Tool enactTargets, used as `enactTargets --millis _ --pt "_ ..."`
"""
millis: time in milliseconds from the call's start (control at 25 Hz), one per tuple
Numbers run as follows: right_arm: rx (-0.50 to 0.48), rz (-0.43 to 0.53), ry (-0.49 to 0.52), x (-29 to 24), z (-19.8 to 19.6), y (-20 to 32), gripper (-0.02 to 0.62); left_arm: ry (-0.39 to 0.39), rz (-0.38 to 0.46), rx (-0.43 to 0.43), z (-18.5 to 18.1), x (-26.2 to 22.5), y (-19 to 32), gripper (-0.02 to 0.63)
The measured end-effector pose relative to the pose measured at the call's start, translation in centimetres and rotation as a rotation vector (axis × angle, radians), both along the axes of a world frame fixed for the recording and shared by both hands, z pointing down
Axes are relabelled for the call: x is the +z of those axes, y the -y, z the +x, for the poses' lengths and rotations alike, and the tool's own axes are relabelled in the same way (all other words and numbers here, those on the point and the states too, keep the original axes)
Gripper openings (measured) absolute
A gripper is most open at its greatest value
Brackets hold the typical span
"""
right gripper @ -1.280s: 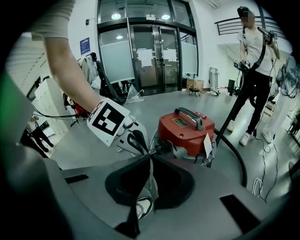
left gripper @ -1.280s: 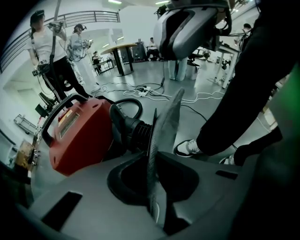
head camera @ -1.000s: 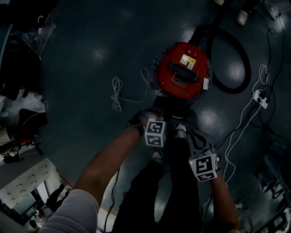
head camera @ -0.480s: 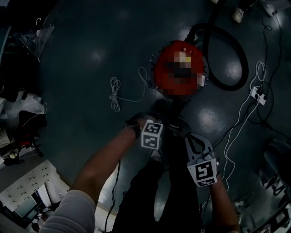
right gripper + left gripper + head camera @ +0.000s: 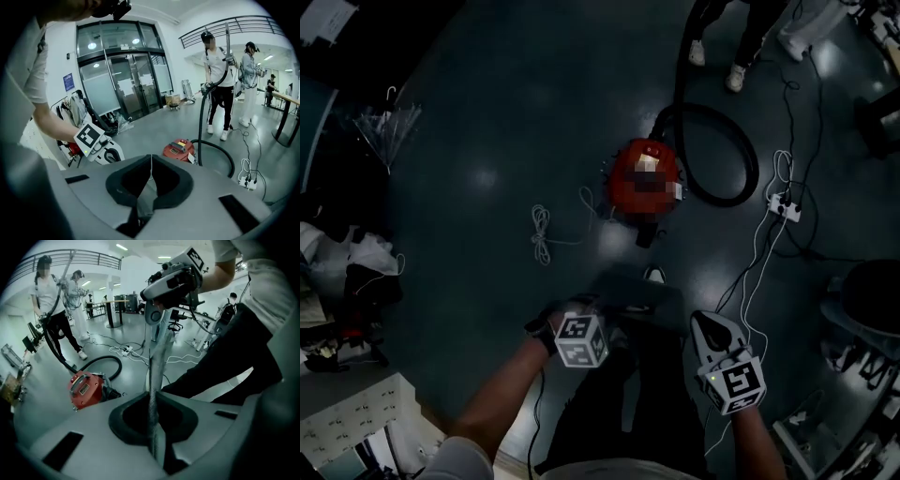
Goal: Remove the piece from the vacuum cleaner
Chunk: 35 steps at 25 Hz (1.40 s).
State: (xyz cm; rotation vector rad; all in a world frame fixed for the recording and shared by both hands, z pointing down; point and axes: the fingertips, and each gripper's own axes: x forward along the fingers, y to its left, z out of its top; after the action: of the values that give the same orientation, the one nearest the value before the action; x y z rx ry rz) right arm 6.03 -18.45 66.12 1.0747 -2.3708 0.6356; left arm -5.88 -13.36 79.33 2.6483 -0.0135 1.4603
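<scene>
A person stands on a dark glossy floor (image 5: 487, 112) with a two-jaw tool in each hand. The left gripper (image 5: 153, 401) is clenched on a thin, flat grey piece with a mesh-like texture (image 5: 157, 362). Seen edge-on, the piece runs out past the jaw tips and straight ahead, up towards the right gripper (image 5: 151, 161), which hangs above and ahead of the left one. The right gripper's jaws are pressed together, with only a thin pale line in the seam between them. Whether they also pinch the piece cannot be told. From the head view the piece shows only as a dim flat shape between the fronts of the two grippers. The round red canister vacuum cleaner (image 5: 623, 173) sits on the floor well ahead of both grippers, apart from the piece. It lies low and to the left of the left gripper's jaws, and just right of the line of the right gripper's jaws. A black hose (image 5: 741, 169) loops from it across the floor on the right gripper's side and rises to a person in a white top and dark trousers (image 5: 215, 70), who stands beyond the canister. A white power strip (image 5: 783, 206) lies further out on that same side, and a coiled white cord (image 5: 541, 225) lies ahead of the left gripper, off to its left.
</scene>
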Motion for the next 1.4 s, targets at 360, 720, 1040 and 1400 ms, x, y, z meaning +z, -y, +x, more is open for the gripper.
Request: enactTargets --millis 360,720,1040,1400 --pt "0.067 0.005 0.055 -15.8 -0.9 -9.9 0.017 -0.048 -0.034 -0.101 -1.7 -17.7 -10.7 0.025" --pt "0.11 0.098 0.075 -23.5 1.0 -13.8 0.017 -0.097 -0.099 -0.104 0.0 -25.4 -20.1 0.025" --pt "0.067 0.093 0.069 -24.9 3.2 -17.4 0.017 -0.121 -0.073 -0.135 2.7 -29.1 -23.6 0.025" --pt "-0.05 0.149 0.076 -27.9 8.0 -21.7 0.017 -0.123 -0.026 -0.202 8.4 -32.7 -28.2 0.025"
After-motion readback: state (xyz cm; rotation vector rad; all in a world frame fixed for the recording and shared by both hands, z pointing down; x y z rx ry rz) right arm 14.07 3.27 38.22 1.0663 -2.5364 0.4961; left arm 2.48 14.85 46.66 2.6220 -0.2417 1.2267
